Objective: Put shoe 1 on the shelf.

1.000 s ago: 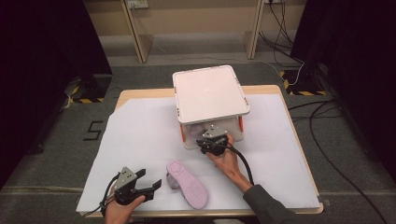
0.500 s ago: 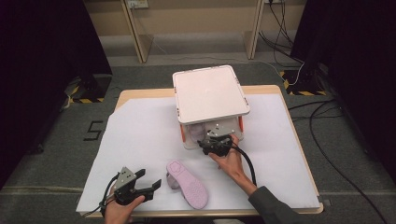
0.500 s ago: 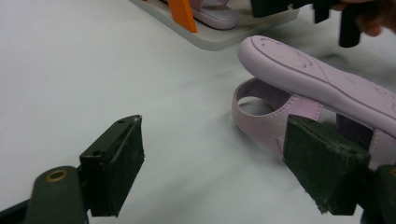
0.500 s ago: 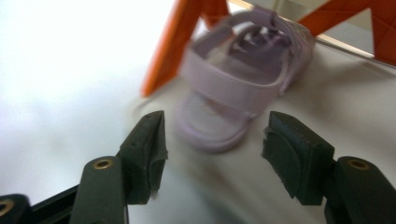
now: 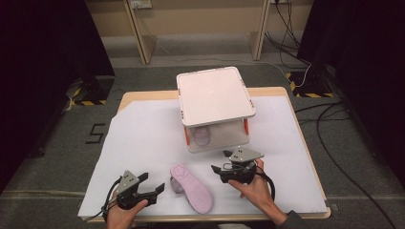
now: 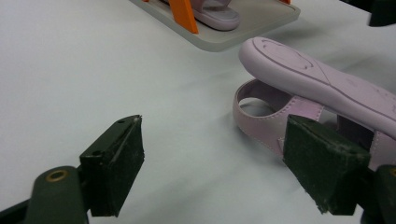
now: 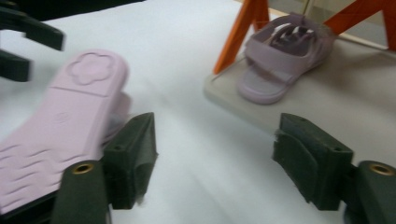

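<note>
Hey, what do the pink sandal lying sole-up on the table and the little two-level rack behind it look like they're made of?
The sandal looks like soft moulded foam or rubber, matte pale pink: its sole carries a pressed flower shape and ridges. The rack looks like smooth, slightly glossy plastic or coated board in off-white, with orange posts that seem to be plastic; the pictures leave the exact material open.

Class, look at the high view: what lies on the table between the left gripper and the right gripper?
A pink sandal lies sole-up on the white sheet between the left gripper and the right gripper, as the high view shows.
</note>
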`<action>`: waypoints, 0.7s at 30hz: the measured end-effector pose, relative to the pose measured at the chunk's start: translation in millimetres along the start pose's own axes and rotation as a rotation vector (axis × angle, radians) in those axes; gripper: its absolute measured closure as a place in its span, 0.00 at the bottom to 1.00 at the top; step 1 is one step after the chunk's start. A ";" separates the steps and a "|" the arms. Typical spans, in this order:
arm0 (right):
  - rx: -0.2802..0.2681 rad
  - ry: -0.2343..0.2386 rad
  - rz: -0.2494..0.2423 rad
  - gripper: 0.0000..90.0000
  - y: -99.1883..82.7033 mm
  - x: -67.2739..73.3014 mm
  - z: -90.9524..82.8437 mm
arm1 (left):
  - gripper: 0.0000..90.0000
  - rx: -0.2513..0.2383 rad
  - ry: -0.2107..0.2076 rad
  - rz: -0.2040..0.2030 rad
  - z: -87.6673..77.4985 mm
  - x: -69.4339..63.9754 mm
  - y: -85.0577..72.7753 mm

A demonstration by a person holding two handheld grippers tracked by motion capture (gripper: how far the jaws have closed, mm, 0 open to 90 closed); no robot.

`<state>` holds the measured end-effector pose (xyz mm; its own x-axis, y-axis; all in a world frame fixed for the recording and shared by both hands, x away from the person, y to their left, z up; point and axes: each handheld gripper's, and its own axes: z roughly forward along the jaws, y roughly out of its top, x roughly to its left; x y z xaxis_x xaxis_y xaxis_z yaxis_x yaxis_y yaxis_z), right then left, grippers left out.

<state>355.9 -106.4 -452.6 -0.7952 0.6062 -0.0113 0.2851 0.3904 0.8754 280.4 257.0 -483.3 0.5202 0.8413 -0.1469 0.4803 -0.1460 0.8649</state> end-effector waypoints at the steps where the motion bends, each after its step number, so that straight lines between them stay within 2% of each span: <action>1: 0.002 0.007 0.009 0.32 -0.5 3.0 -2.5 | 0.22 -0.002 0.001 -0.001 -0.1 0.0 0.2; 10: -0.016 0.065 -0.019 0.25 -3.8 34.4 -20.4 | 0.22 0.004 0.011 -0.011 0.5 1.8 -0.3; 14: -0.023 0.078 -0.026 0.22 -2.2 44.6 -22.3 | 0.22 0.001 0.011 -0.013 0.6 1.2 -1.0; 21: -0.005 0.095 -0.056 0.19 -2.5 65.0 -18.2 | 0.22 0.001 0.012 -0.010 0.3 0.2 -1.0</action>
<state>293.8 -80.6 -446.7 -0.8568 0.5154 -0.0145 0.2365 0.4179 0.8771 280.3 257.2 -484.3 0.5074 0.8486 -0.1497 0.4859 -0.1383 0.8630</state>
